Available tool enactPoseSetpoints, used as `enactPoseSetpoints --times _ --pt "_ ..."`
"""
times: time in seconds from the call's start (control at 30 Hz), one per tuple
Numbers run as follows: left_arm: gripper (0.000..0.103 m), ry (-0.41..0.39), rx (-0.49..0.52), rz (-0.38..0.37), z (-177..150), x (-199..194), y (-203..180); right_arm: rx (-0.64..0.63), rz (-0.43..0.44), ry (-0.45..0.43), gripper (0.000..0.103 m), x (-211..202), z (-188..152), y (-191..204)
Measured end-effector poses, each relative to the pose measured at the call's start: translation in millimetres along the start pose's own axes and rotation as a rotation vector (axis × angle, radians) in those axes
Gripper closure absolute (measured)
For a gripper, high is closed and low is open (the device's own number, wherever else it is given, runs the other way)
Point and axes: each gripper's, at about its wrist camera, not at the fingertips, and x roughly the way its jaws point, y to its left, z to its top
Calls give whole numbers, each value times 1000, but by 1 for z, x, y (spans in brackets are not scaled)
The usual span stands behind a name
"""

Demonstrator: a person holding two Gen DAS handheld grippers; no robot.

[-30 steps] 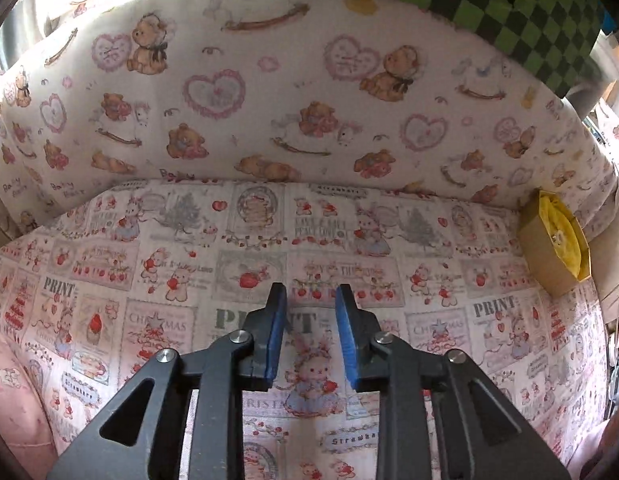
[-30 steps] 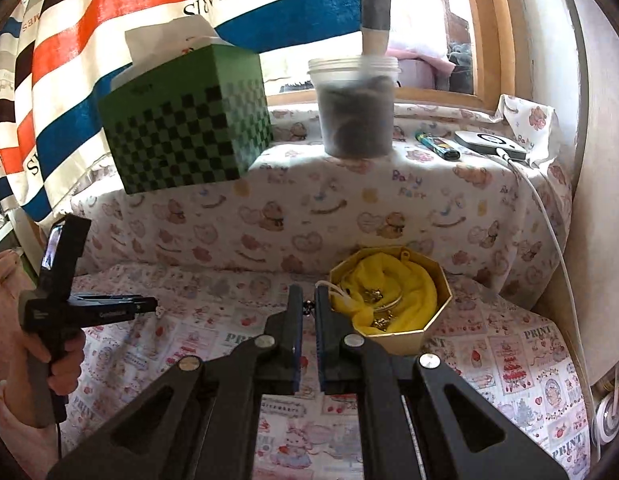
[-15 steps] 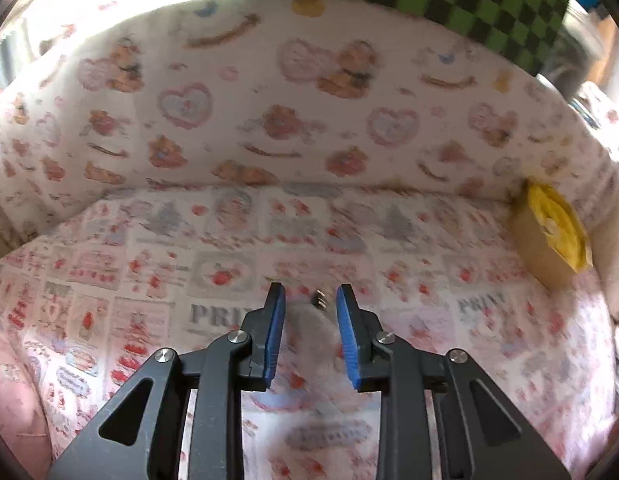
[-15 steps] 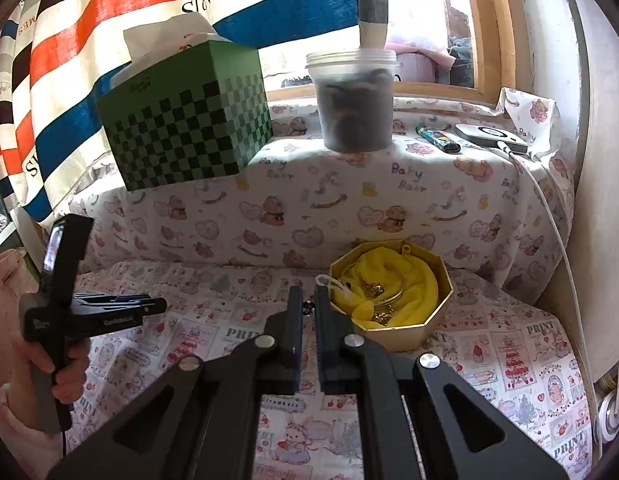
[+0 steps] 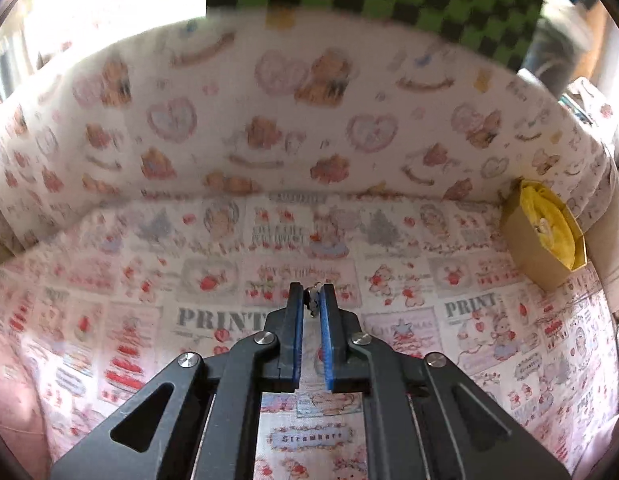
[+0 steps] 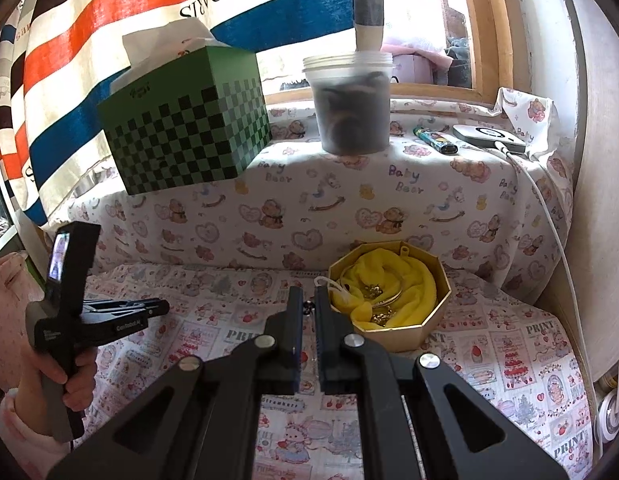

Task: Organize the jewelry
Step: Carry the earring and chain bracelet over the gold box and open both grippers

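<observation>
My left gripper [image 5: 311,294] is shut on a small silver earring [image 5: 312,297] pinched at its blue pad tips, above the printed cloth. My right gripper [image 6: 308,305] is shut on a small dark jewelry piece [image 6: 308,307] at its tips. An octagonal gold box [image 6: 425,324] lined with yellow cloth [image 6: 405,280] holds gold jewelry [image 6: 379,300], just right of my right gripper. The box also shows in the left wrist view [image 5: 525,248] at the far right. My left gripper shows in the right wrist view [image 6: 149,308] at the left, held by a hand.
A raised ledge under teddy-bear cloth [image 6: 349,208] runs along the back. On it stand a green checkered tissue box [image 6: 181,120], a plastic tub [image 6: 351,100], a lighter [image 6: 435,140] and a white device [image 6: 489,136] with a cable. A wall [image 6: 605,240] is on the right.
My left gripper has closed from open onto a small earring that appeared between its pads. My right gripper stays shut and has hardly moved.
</observation>
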Motion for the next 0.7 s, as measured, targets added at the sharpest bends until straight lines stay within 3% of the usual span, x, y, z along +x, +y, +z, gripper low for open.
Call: enactPoseSetpoints --times 0.17,0.33,0.43,0.5,0.7 --pt "96 -82 1 -61 4 -35 -14 -2 11 -42 98 -10 8 -5" --pt "96 -160 37 -121 14 -70 -47 8 7 -124 98 -32 38 -21" --pt "96 -170 61 -199 24 -82 -68 23 -5 -182 98 -45 60 -36" --pt "96 -182 84 -213 32 -87 -86 41 -7 -207 98 -49 71 -47" --pt "96 -148 115 -269 58 -69 -141 28 -39 -191 98 -34 85 -68"
